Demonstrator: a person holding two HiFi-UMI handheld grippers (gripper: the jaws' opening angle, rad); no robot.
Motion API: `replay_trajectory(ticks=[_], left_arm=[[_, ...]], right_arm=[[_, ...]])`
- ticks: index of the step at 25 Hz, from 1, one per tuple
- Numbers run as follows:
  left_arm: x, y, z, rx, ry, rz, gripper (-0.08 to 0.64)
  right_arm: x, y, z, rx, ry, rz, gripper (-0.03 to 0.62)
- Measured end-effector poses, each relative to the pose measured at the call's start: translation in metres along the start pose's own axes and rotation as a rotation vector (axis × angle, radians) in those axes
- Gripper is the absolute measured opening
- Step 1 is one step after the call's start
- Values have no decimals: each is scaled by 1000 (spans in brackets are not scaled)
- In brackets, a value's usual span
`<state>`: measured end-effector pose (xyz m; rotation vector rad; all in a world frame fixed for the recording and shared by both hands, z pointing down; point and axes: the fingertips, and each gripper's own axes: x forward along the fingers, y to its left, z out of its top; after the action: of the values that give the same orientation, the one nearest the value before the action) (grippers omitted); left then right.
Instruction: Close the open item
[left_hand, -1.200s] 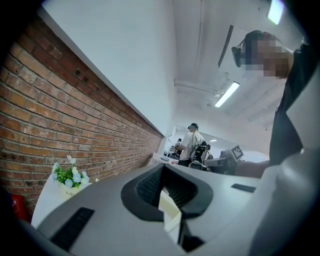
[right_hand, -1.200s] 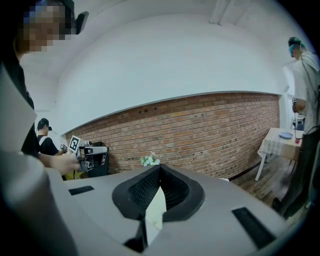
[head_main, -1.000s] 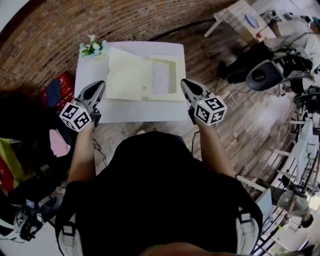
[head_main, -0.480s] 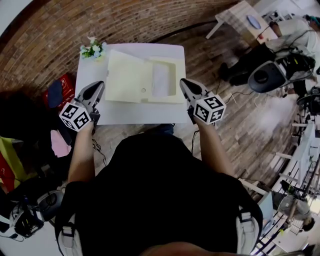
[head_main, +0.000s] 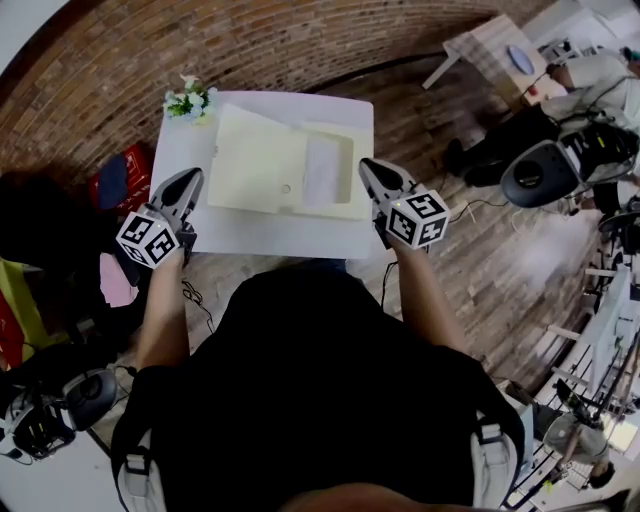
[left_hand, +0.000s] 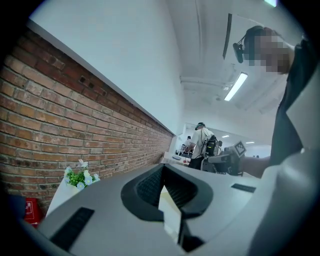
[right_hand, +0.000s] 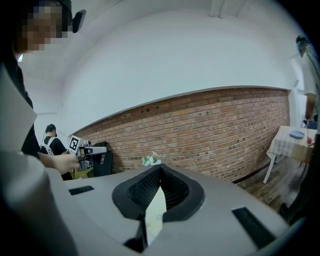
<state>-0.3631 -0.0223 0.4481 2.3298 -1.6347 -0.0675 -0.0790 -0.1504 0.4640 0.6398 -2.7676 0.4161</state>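
Lying open on the counter (head_main: 262, 232): cream box (head_main: 255, 158), probably cardboard. Flanking it, shut and empty: left hand-held gripper (head_main: 191, 177), right hand-held gripper (head_main: 368, 166). Best to lift the left flap's outer edge, then swing it rightward over the tray.

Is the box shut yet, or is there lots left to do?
Nothing looks done yet: the box on the table lies wide open, with its lid spread flat to the left. In hand: the left gripper and the right gripper hover on either side of the box, both shut and holding nothing. Left to do: fold the lid over and press it down.
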Motion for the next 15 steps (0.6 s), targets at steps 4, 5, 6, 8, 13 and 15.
replay_trajectory(ticks=[4,5,6,8,13,15], left_arm=[[5,7,-2,1,6,29,11],[5,10,-3,3,3,34,11],[6,12,-3,3,2,41,11],[8,15,-3,-1,7,57,11],[9,25,-5,-8,16,98,11],[10,30,-7,-10,27,117,11]], right_arm=[[8,-11,3,-3,10,17,21],[11,-13,4,-4,12,23,21],[13,-16,5,-5,14,29,21],[17,-20,6,-8,21,40,21],[29,-27,10,-12,38,68,21],[35,-29,12,-13,45,81,21]])
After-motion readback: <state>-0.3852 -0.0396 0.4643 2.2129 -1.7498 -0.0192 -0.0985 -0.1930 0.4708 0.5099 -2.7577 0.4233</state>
